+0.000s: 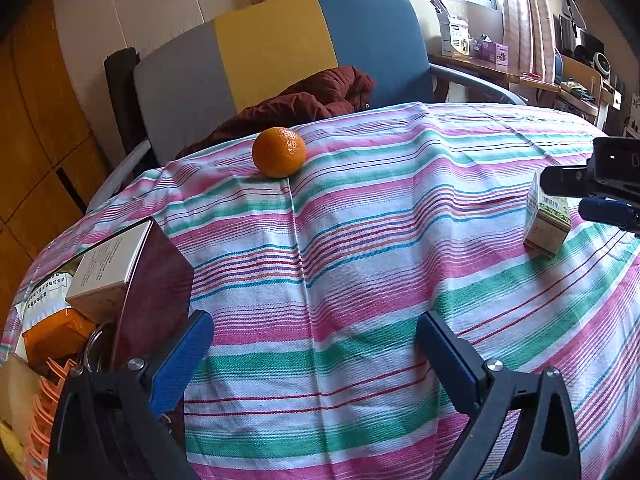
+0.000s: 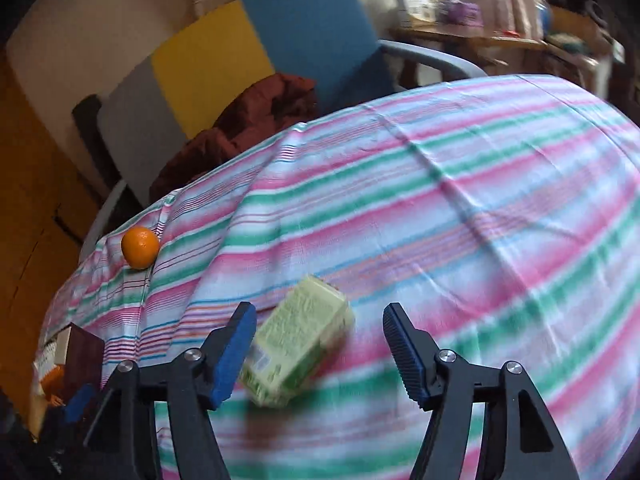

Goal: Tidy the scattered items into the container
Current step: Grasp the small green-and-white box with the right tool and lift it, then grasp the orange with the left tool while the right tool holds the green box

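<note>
While the green box waits on the striped cloth, a slipped grab is the main worry

Since the right gripper (image 2: pixel 320 348) stands open with the small green box (image 2: pixel 298 350) lying tilted between its jaws, closer to the left pad (image 2: pixel 236 356) and apparently not squeezed, closing off-centre could push the box aside or pinch only a corner, and the light carton may then twist out on the way across. The orange (image 1: pixel 279 152) sits near the far edge of the tablecloth (image 1: pixel 360 240), where a tug on the cloth could roll it off. At lower left the container (image 1: pixel 156 288) already holds a pale box (image 1: pixel 108 268), an orange packet (image 1: pixel 56 336) and other items I cannot tell, so room looks tight. The left gripper (image 1: pixel 316 348) hangs open and empty just beside it
</note>
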`<state>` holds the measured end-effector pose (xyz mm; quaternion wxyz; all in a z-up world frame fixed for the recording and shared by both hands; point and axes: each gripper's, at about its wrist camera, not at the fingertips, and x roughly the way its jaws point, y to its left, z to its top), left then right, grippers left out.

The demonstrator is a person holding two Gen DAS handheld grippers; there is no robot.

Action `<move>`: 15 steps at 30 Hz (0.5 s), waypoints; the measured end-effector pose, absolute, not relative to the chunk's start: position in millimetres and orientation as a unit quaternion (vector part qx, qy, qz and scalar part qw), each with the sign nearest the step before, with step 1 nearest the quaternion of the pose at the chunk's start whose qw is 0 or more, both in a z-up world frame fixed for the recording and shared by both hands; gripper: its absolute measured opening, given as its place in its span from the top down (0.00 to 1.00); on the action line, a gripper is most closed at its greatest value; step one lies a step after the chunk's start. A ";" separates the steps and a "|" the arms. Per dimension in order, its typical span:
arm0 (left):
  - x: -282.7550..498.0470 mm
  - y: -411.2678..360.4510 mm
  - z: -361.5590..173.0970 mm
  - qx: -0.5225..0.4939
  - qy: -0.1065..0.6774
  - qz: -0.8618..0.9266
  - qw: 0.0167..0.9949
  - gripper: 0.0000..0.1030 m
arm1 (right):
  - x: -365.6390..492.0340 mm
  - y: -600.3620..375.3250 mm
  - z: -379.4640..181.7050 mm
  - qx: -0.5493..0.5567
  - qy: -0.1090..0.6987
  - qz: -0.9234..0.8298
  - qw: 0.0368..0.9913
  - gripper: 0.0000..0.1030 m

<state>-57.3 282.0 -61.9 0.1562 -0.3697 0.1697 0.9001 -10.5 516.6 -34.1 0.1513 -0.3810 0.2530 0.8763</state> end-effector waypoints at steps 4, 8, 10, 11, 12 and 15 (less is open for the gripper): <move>-58.4 282.1 -61.6 -0.376 0.169 0.898 0.155 0.00 | -20.3 491.4 -30.2 -0.388 0.232 0.878 0.159 0.37; -68.5 282.1 -56.8 -0.415 0.166 0.879 0.164 0.09 | -35.2 486.2 -42.4 -0.412 0.208 0.867 0.191 0.61; -76.2 282.8 -47.3 -0.429 0.154 0.874 0.167 0.18 | -30.7 487.1 -47.6 -0.413 0.198 0.866 0.201 0.69; -79.4 283.9 -40.3 -0.425 0.149 0.876 0.171 0.18 | -27.6 486.9 -49.6 -0.409 0.188 0.870 0.202 0.69; -82.3 285.2 -33.1 -0.418 0.145 0.879 0.176 0.18 | -25.1 485.5 -52.6 -0.408 0.169 0.873 0.205 0.70; -96.8 294.1 -12.9 -0.394 0.148 0.886 0.195 0.17 | -16.6 486.5 -54.8 -0.394 0.157 0.884 0.197 0.70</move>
